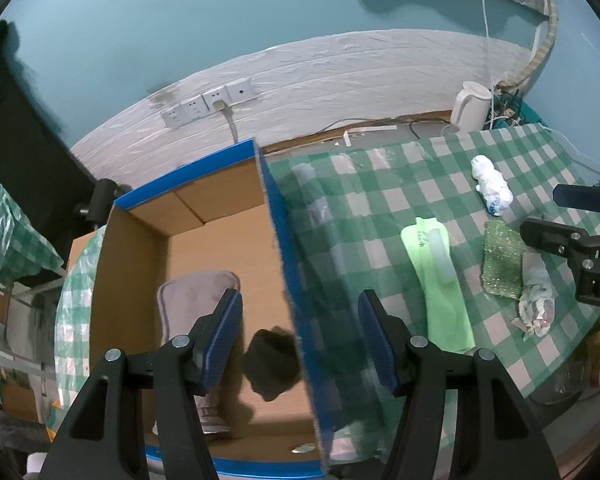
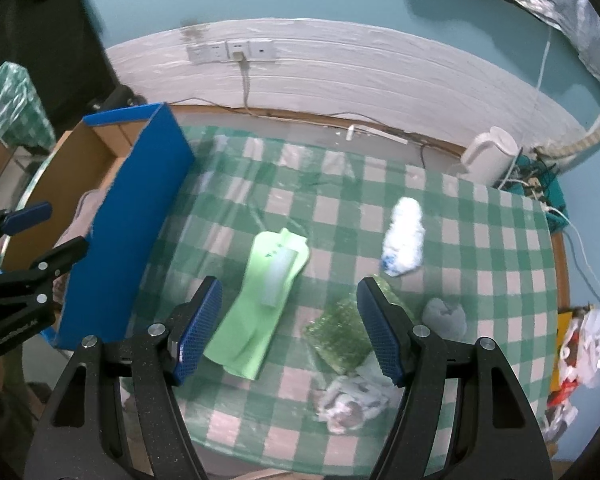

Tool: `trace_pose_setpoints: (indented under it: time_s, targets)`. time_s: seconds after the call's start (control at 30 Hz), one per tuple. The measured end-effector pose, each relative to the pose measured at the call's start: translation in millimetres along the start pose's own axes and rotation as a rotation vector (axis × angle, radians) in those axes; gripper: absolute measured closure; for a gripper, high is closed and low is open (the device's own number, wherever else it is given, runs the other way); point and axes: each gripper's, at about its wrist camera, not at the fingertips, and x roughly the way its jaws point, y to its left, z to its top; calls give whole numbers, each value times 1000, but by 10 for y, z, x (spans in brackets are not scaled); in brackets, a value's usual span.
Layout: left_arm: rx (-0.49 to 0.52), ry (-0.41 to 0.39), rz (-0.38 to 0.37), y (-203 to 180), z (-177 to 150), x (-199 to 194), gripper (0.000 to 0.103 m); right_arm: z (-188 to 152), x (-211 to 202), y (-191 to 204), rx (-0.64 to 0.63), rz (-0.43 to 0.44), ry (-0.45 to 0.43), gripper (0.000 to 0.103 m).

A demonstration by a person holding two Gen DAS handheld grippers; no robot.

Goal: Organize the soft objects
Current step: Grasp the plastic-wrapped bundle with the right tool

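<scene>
A cardboard box point(image 1: 276, 232) with blue outer walls stands at the table's left end. Inside it lie a grey plush slipper point(image 1: 192, 304) and a dark soft lump point(image 1: 274, 364). My left gripper point(image 1: 300, 296) hangs open over the box's right wall, holding nothing. On the green checked cloth lie a light green glove-like cloth point(image 2: 260, 300), a white roll point(image 2: 404, 240), a glittery green sponge point(image 2: 340, 336), a grey sock point(image 2: 446, 316) and a crumpled patterned cloth point(image 2: 352, 400). My right gripper point(image 2: 288, 284) is open and empty above the green cloth and the sponge.
A white kettle point(image 2: 488, 156) and tangled cables sit at the table's far right corner by the wall. A heap of plastic bags point(image 2: 588, 340) lies beyond the right edge. Wall sockets point(image 2: 236, 50) are behind the table. The left gripper point(image 2: 66, 226) shows beside the box point(image 2: 128, 220).
</scene>
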Motion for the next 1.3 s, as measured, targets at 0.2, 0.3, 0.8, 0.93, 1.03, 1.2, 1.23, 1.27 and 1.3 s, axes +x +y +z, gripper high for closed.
trace_pose_setpoints:
  time_s: [0.2,0.3,0.8,0.93,1.03,1.2,1.23,1.27,1.3]
  targets:
    - [31,4,-9,-216,24,1,41,-103,-15,-227,28,-25,3,33]
    - [49,11,-12,-327,30,13,41,-170,17,-337,46,-32,16,33]
    - [132,74,-26,-814,15,244,41,-473,234,-665,103,-53,78,29]
    - [137,101,-38,-920,-10,335,41,-528,292,-703,106,-55,95,29]
    - [138,129,-50,-995,-27,418,41,-568,348,-735,107,-63,110,27]
    - [142,162,-54,-1101,-54,544,41,-668,469,-786,120,-70,145,26]
    - [143,167,-53,-1115,-60,564,41,-686,486,-791,122,-69,151,26]
    - [145,172,-51,-1131,-66,584,41,-700,503,-791,123,-68,157,26]
    - [147,176,-49,-1140,-72,598,41,-712,512,-788,124,-67,159,26]
